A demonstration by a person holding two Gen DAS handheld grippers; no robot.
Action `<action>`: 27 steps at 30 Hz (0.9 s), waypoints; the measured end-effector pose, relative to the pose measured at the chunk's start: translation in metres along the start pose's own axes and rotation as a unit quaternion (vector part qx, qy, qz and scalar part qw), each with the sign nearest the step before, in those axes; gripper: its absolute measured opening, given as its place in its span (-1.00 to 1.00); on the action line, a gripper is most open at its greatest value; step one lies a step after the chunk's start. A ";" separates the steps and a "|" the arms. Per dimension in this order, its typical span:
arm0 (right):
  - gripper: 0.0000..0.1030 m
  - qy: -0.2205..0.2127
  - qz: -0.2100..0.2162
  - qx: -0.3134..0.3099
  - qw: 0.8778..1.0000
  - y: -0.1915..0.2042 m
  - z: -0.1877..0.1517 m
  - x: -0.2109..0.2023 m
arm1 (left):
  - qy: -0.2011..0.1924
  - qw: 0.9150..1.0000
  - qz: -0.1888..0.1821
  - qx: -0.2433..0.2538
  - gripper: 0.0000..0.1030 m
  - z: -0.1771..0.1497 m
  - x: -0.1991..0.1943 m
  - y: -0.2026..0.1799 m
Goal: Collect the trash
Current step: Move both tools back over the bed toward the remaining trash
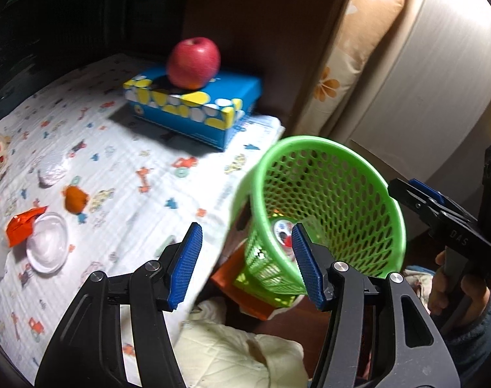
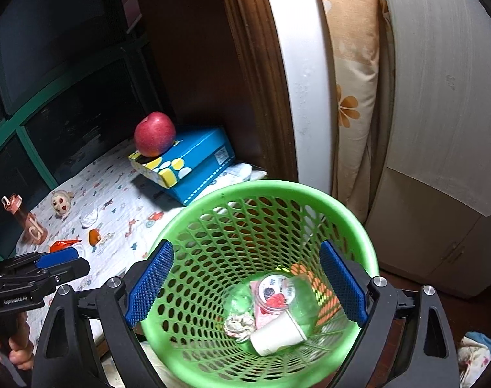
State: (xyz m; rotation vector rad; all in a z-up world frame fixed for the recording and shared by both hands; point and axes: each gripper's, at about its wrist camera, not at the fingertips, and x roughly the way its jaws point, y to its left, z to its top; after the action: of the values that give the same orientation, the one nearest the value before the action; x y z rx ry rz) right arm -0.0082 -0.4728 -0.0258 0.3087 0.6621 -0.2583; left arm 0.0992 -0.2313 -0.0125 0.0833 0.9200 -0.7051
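A: Where is the green mesh wastebasket (image 2: 261,278) now?

B: At 6 o'clock in the right wrist view, under the right gripper (image 2: 245,286), which is wide open and empty. Inside lie a paper cup (image 2: 278,336), a yogurt lid (image 2: 273,291) and a crumpled paper (image 2: 240,323).

A: And the left gripper (image 1: 247,263)?

B: Also open, holding nothing, above the desk (image 1: 116,168) edge. At 9 o'clock on the desk lie an orange wrapper (image 1: 22,228) and a clear plastic lid (image 1: 48,245). An apple (image 1: 193,63) sits on a blue tissue box (image 1: 193,110).

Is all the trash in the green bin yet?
Not yet. The green basket already holds a paper cup and yogurt cup. Both the left gripper and right gripper are open, holding nothing. An orange wrapper and clear lid remain on the bed.
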 end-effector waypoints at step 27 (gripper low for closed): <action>0.74 0.053 0.101 -0.115 0.987 0.162 0.001 0.061 | -0.031 0.958 0.239 -0.156 0.19 -0.051 -0.068 0.255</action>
State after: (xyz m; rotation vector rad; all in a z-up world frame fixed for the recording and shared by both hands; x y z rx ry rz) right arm 0.0923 -0.3323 -0.0319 0.1672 0.7530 0.0294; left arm 0.1872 0.0203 -0.0504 0.0012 0.8952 -0.1079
